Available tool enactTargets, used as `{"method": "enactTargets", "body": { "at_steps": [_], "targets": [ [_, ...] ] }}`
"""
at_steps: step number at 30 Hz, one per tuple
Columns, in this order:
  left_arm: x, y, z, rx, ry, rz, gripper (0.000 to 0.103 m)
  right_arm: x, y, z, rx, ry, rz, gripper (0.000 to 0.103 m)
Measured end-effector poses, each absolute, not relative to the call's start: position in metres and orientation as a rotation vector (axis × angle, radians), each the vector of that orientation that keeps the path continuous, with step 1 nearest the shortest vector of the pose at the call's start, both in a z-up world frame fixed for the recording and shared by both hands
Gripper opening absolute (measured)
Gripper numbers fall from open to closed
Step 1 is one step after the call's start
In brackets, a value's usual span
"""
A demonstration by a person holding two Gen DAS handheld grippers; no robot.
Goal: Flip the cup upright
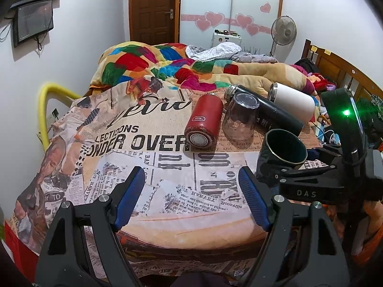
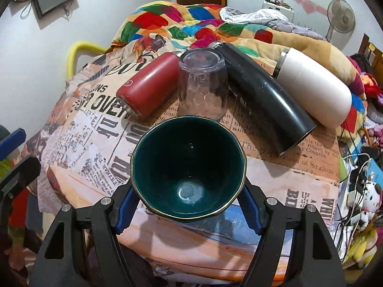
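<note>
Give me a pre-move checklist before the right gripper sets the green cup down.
1. Grip on green cup: ok. The right gripper has a pad on each side of the lower body.
2. Cup orientation: ok. The mouth faces up toward the camera, slightly tilted.
3. Cup contents: ok. The inside looks empty.
4. Landing spot on the newspaper-print cloth: ok. There is bare cloth in front of the cup.
5. Neighbours: ok. The inverted clear glass, red bottle and black bottle lie beyond the cup.
6. Left gripper: ok. It is open, holds nothing and is off to the side.
</note>
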State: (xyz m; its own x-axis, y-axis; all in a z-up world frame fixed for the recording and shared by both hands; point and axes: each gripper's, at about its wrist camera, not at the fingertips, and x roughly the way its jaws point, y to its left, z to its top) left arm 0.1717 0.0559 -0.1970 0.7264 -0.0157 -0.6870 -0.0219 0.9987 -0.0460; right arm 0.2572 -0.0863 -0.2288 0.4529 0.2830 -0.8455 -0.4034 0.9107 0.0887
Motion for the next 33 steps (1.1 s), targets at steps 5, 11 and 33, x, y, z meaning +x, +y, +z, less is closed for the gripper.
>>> {"method": "enactTargets", "body": {
  "at_steps": [5, 11, 33],
  "targets": [
    [0.168, 0.056, -0.192, -0.057, 0.753, 0.006, 0.08, 0.255, -0.089, -0.23, -0.108, 1.041, 0.444, 0.077],
    [0.157, 0.054, -0.173, -0.057, 0.717, 0.009, 0.08, 0.24, -0.094, -0.219, -0.134, 1.01, 0.451, 0.077],
    [0.032, 0.0, -0.001, -0.051, 0.198, -0.067, 0.082, 0.082, -0.185, 0.001, 0.054, 0.252, 0.427, 0.079]
  ]
}}
